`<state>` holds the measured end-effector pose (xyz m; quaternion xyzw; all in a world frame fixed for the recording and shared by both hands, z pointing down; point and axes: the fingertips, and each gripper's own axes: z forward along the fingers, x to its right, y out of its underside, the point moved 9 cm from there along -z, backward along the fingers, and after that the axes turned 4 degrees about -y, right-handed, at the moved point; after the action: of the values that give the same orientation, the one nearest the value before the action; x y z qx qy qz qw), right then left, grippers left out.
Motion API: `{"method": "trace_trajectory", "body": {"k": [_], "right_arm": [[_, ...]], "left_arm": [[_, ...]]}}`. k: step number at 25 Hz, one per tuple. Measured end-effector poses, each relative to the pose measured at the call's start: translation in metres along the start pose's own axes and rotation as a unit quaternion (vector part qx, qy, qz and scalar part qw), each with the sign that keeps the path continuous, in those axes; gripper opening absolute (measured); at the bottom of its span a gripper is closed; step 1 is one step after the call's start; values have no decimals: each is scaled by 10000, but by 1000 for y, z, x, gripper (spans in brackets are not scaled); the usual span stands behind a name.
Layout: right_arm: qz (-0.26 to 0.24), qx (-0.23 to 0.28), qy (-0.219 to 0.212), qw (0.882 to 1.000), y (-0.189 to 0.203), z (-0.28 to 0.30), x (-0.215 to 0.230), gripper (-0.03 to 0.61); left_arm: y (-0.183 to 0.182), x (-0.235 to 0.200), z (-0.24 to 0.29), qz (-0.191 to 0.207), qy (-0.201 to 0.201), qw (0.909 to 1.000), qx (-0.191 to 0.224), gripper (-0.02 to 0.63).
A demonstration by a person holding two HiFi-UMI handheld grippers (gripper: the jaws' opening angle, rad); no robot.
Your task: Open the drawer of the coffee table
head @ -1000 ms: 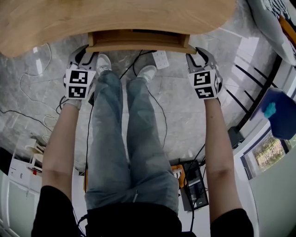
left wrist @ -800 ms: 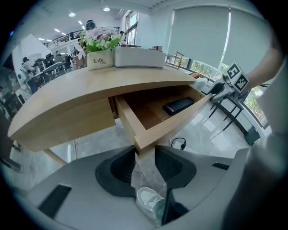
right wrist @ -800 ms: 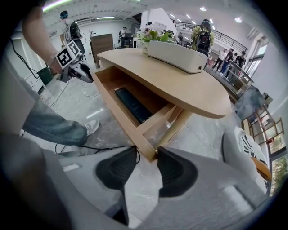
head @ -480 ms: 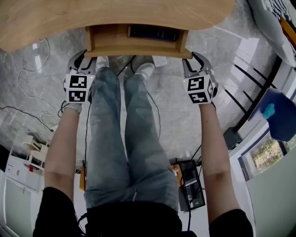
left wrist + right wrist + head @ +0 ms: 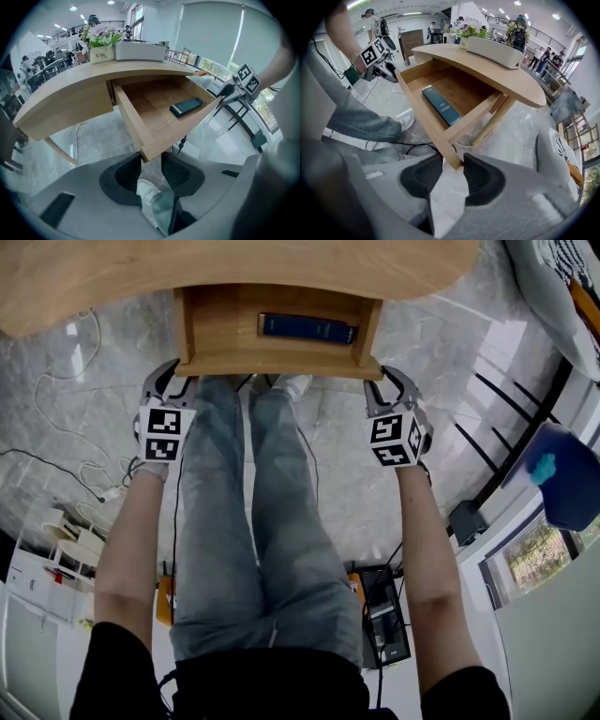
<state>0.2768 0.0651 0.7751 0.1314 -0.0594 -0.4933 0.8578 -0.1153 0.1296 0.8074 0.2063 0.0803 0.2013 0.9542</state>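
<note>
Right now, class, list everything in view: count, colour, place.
coffee table: one, light wood, top of head view
drawer: one, light wood, pulled out under the table
flat item: one, dark blue, lying in the drawer
planter: one, white, on the tabletop
cable: one, white, on the floor at left
legs: two, blue jeans, below the drawer
left gripper: one, grey, shut on drawer's left front corner
right gripper: one, grey, shut on its right front corner

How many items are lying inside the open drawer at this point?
1. A dark blue flat item lies on the drawer floor near its back, right of centre in the head view. The coffee table top covers the drawer's rear, so more may be hidden.
</note>
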Motion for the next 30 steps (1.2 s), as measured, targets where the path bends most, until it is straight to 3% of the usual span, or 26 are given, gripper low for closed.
{"method": "trace_trajectory", "body": {"k": [18,30], "right_arm": [[-308,-492,-221,9981,27,27,-29,133],[-479,-650,-248,9964,28,39,-29,137]], "left_arm": [[42,16,23,197,193,9986,-444,144],[45,15,35,437,213,9975,-517,149]]}}
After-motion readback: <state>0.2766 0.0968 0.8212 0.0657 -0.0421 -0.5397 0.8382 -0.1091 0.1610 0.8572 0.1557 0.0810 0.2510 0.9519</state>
